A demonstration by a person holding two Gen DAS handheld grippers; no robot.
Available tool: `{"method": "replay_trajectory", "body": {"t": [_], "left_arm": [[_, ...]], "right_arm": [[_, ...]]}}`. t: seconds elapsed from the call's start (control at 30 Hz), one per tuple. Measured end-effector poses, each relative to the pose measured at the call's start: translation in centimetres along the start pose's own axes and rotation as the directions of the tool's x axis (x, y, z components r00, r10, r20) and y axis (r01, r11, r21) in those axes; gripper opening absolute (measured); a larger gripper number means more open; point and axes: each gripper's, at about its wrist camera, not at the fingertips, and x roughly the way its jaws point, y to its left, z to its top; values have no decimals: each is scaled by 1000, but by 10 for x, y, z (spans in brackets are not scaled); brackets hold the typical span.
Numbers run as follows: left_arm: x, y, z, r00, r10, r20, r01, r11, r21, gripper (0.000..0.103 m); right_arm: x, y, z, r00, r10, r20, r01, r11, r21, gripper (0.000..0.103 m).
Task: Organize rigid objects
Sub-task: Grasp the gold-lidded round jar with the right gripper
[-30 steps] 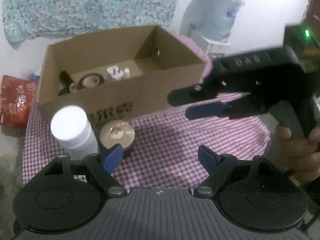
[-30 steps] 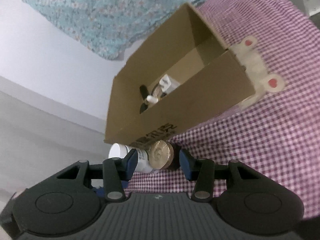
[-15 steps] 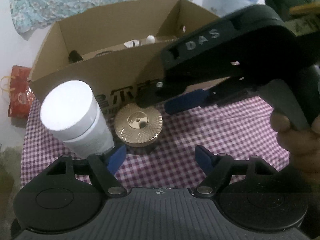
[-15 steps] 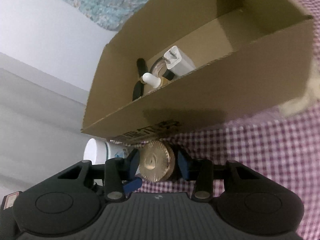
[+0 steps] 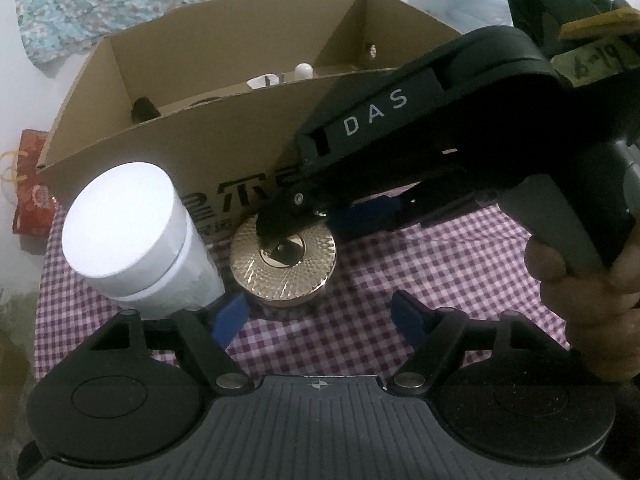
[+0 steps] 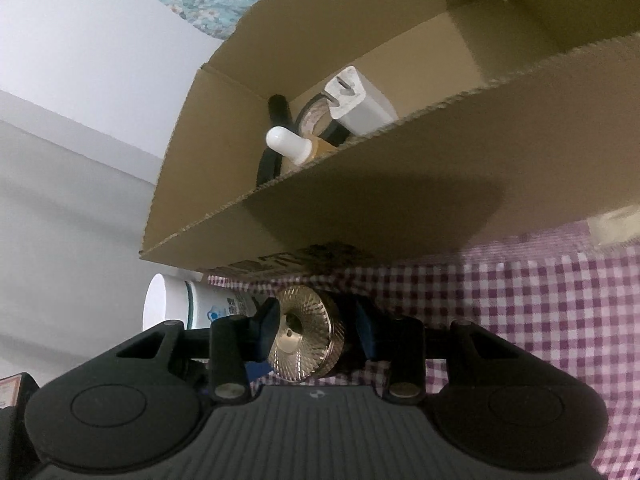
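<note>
A round gold-lidded jar (image 5: 284, 276) stands on the checked cloth just in front of the cardboard box (image 5: 192, 152). A white capped bottle (image 5: 124, 232) stands to its left. My right gripper (image 6: 314, 322) is shut on the gold-lidded jar (image 6: 308, 332), a blue pad pressing each side, and the jar still rests on the cloth. In the left wrist view the right gripper (image 5: 312, 220) reaches in from the right, one finger crossing over the lid. My left gripper (image 5: 318, 314) hangs open and empty in front of the jar, its left fingertip close to the bottle's base.
The box (image 6: 400, 208) holds a white charger (image 6: 360, 100), a small white-capped bottle (image 6: 288, 144), a tape roll (image 6: 314, 116) and a black item. A hand (image 5: 580, 292) holds the right gripper. A red bag (image 5: 32, 184) lies off the cloth's left edge.
The right gripper swung in from the right and lower, and its jaws narrowed onto the gold jar. The left gripper dropped closer to the bottle and jar.
</note>
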Motion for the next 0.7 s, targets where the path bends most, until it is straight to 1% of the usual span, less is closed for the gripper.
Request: {"method": "replay_trajectory", "body": {"t": [0.1,0.37,0.7], "left_arm": [[2,-6,1,1000,-21,4,21,1000,10,78],[2,-27,3,997,-74,22,72,995,73,78],[6,-57,11,990,-140,19,136,978,158,78]], "right_arm": [[-7,-6,-3,1000,-11,2,11,1000,14,44],[-31,-20,-14,999,-47,27,46,997,54,44],[-60,-40,-30,994,-86,70,77,990,120,44]]}}
